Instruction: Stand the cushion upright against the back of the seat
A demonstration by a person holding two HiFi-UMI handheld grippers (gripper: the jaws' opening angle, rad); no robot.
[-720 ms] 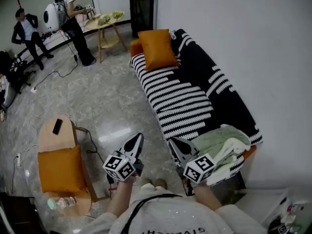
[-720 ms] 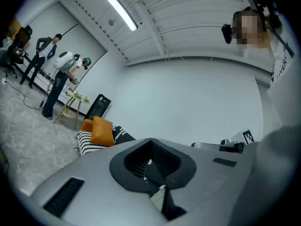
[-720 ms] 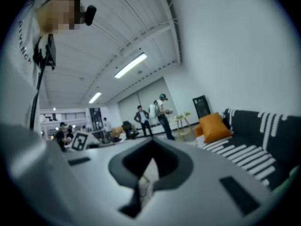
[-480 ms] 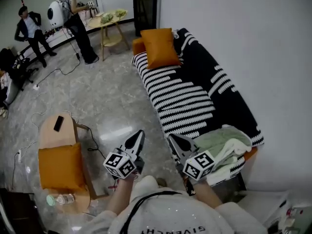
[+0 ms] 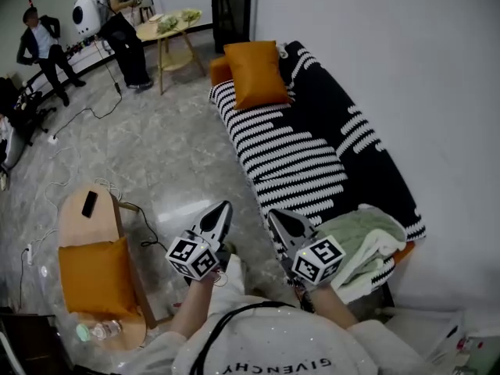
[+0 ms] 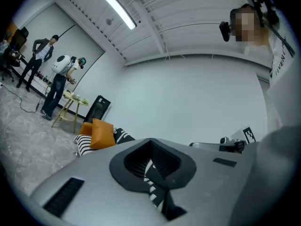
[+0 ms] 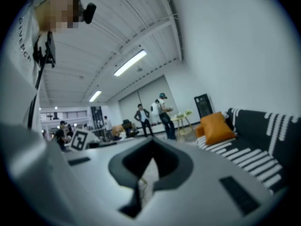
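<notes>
Only the head view shows a spare cushion (image 5: 95, 276), lying flat on wooden furniture (image 5: 78, 221) at far left. We hold the left gripper (image 5: 221, 212) and right gripper (image 5: 276, 217) side by side, fingers pressed together on nothing. Every view catches the cushion (image 5: 254, 73) at the far end of the striped sofa (image 5: 293, 158), propped on edge, its broad face toward us and its longer side rising. A green blanket (image 5: 355, 241) covers the near end. The floor (image 5: 156, 155) is grey and polished, and a white wall (image 5: 406, 69) stands behind the sofa.
</notes>
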